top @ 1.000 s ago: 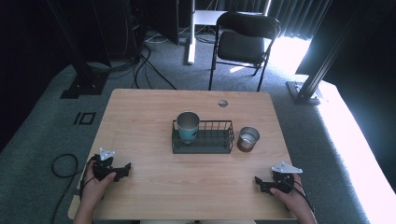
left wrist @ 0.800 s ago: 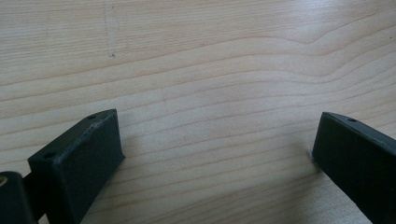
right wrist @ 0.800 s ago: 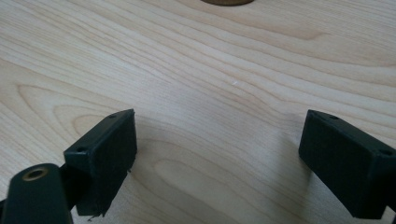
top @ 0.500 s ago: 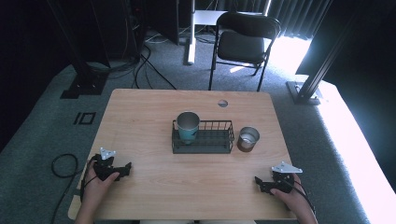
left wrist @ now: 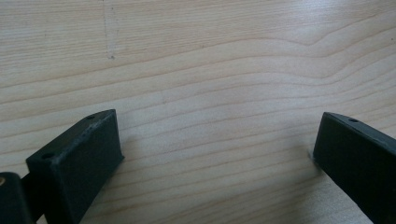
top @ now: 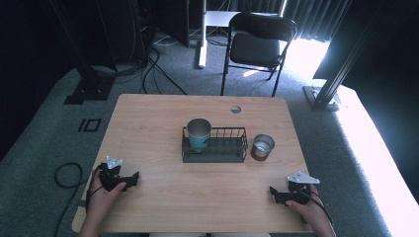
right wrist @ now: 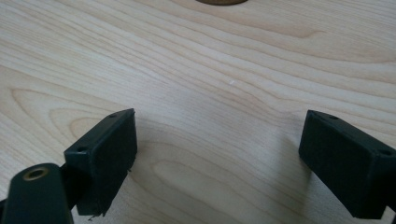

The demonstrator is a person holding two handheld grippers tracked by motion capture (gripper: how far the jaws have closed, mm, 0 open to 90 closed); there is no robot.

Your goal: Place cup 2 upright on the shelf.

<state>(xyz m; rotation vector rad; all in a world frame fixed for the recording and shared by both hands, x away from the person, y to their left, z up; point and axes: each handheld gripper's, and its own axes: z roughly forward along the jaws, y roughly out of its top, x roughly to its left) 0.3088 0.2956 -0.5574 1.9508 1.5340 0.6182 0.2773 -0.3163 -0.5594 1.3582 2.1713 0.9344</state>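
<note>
At the table's (top: pixel 148 207) near corners, the left gripper (top: pixel 132 177) and right gripper (top: pixel 273 191) rest, jaws spread wide on nothing. Well ahead, a teal cup (top: pixel 198 134) stands in a wire basket (top: pixel 232 154), a metal tin (top: pixel 262 146) just beside it.

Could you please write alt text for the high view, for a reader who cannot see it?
A wooden table holds a black wire basket containing a teal cup, a metal cup beside it. Near the front edge rest the left hand-held gripper and right hand-held gripper.
</note>
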